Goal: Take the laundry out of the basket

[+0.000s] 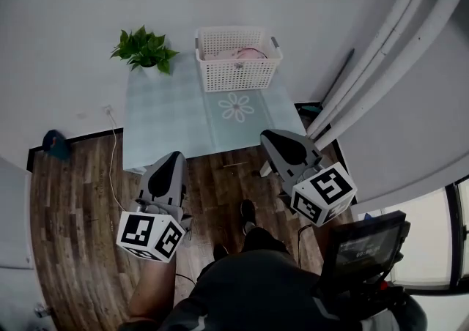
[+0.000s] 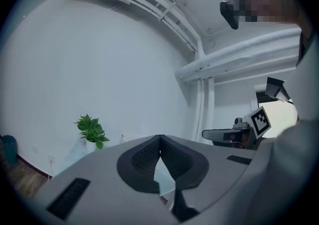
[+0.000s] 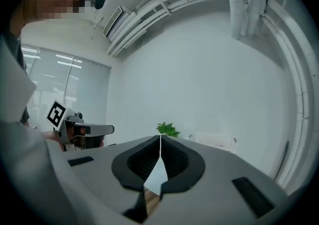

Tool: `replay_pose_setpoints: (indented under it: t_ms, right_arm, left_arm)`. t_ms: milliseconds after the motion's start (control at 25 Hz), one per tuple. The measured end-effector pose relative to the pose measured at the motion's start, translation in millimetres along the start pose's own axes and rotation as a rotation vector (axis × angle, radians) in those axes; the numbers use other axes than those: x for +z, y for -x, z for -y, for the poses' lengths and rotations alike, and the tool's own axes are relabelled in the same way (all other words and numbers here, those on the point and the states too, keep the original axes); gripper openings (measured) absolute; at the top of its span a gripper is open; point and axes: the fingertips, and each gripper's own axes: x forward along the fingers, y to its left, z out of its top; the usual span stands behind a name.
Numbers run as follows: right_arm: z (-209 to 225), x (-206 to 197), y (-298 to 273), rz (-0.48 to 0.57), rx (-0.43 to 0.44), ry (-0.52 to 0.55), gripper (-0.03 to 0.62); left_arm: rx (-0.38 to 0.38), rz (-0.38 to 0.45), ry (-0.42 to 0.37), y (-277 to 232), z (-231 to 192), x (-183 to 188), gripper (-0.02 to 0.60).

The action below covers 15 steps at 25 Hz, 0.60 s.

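Ideally the left tool (image 1: 173,160) and right tool (image 1: 275,139), both closed tight and empty, well short of the white basket (image 1: 238,73) at the surface's (image 1: 168,113) far end, should spread before reaching its pink laundry (image 1: 236,52).

Laundry (image 1: 239,53) mostly hidden behind basket (image 1: 238,77) walls; kind untellable. Dark thing (image 1: 55,143) at far left: too small to identify.
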Motion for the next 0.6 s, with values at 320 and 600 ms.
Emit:
replay_pose_setpoints:
  t_ms: [320,600]
  right_arm:
    - [83,11,-65,0.046,0.076,-0.029,0.018]
    - [166,17,-104,0.061,0.124,-0.014,0.018]
  left_arm:
    - [0.049,0.021,-0.033,-95,-17,30,0.009]
    - [0.096,0.005,-0.051,-186,-28,36,0.009]
